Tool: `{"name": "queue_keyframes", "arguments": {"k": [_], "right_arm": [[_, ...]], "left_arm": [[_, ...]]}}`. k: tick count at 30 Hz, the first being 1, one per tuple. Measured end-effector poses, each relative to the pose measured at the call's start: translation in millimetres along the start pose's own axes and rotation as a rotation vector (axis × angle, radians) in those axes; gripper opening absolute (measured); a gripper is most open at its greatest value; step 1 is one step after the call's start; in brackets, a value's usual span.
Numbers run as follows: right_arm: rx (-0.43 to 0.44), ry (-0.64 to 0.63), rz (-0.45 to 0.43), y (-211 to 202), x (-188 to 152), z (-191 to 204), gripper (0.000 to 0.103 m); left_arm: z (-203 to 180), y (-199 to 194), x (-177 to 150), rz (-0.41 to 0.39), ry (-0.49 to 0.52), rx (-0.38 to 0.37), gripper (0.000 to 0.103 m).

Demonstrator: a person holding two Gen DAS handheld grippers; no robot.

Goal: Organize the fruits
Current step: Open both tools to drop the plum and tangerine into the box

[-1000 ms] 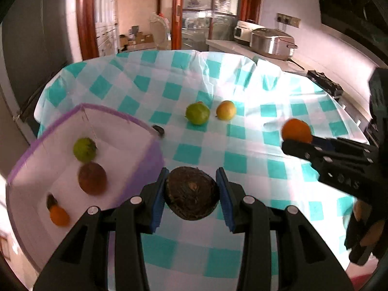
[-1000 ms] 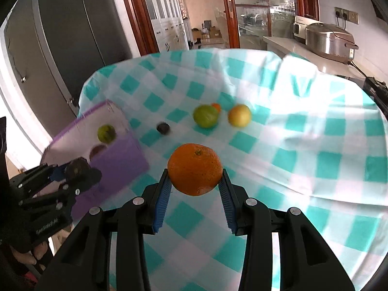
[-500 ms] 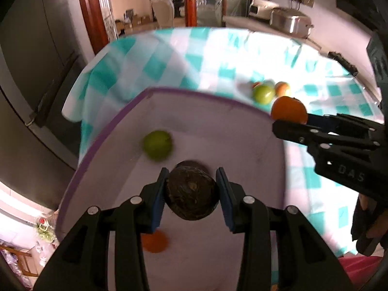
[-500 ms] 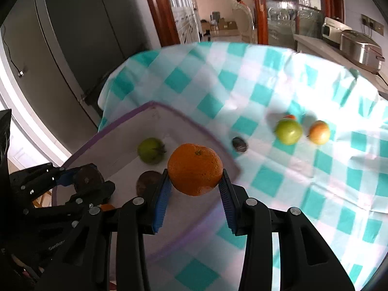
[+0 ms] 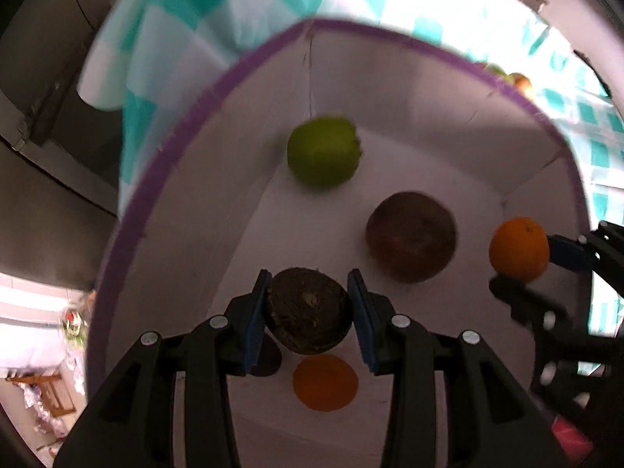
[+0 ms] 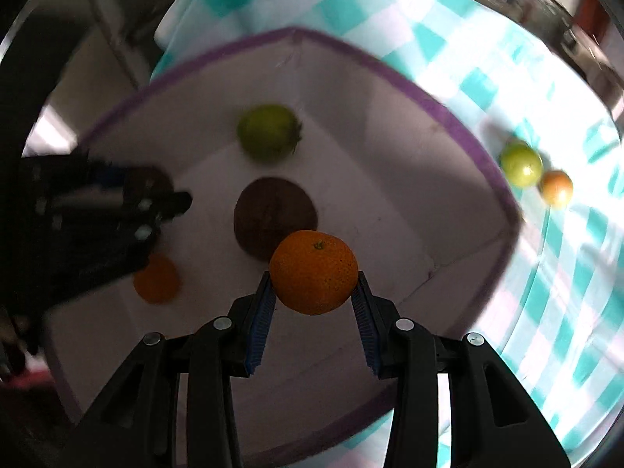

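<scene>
Both grippers hang over the purple-rimmed bin (image 5: pixel 163 163), pointing steeply down into it. The left gripper (image 5: pixel 308 310) has its jaws clamped on a dark brown fruit (image 5: pixel 308 312), held above the bin's white floor. The right gripper (image 6: pixel 314 296) has its jaws narrowly set and pressed on an orange (image 6: pixel 314 271), also over the bin. Inside lie a green fruit (image 5: pixel 321 152) at the far side, a brown fruit (image 5: pixel 411 236) and a small orange one (image 5: pixel 325 382) nearer. Two more fruits (image 6: pixel 520 163) sit on the checked cloth (image 6: pixel 565 312) of the bench, right of the bin.
</scene>
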State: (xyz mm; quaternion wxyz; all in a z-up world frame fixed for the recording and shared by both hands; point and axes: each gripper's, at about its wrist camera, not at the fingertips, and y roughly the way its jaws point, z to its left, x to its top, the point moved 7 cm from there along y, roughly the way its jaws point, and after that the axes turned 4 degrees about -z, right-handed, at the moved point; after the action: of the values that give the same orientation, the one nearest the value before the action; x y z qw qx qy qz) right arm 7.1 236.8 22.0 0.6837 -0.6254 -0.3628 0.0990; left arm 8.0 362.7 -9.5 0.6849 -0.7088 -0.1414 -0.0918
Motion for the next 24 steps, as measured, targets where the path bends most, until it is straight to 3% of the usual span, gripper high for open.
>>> {"name": "queue_keyframes", "arguments": {"k": [4, 6, 9, 16, 19, 20, 23, 24], "right_arm": [[-0.081, -0.098, 0.097, 14, 4, 2, 0.041], [-0.059, -0.113, 0.133, 19, 9, 2, 0.040], [-0.111, -0.267, 0.148, 21, 17, 15, 0.040], [-0.057, -0.373, 0.320, 58, -3, 23, 0.040], [-0.043, -0.390, 0.351, 66, -6, 22, 0.041], [-0.035, -0.394, 0.359, 69, -6, 23, 0.043], [-0.027, -0.383, 0.349, 70, -4, 22, 0.065], [-0.025, -0.372, 0.340, 68, -2, 21, 0.068]], "left_arm": [[6, 17, 2, 0.055, 0.014, 0.018, 0.040], [10, 23, 3, 0.071, 0.012, 0.026, 0.040], [16, 29, 1, 0.090, -0.009, 0.027, 0.040], [26, 39, -1, 0.133, -0.040, 0.043, 0.042], [27, 41, 2, 0.144, -0.047, 0.054, 0.054], [28, 41, 2, 0.145, -0.051, 0.056, 0.058], [29, 40, 2, 0.145, -0.051, 0.055, 0.063], [28, 40, 1, 0.144, -0.049, 0.052, 0.064]]}}
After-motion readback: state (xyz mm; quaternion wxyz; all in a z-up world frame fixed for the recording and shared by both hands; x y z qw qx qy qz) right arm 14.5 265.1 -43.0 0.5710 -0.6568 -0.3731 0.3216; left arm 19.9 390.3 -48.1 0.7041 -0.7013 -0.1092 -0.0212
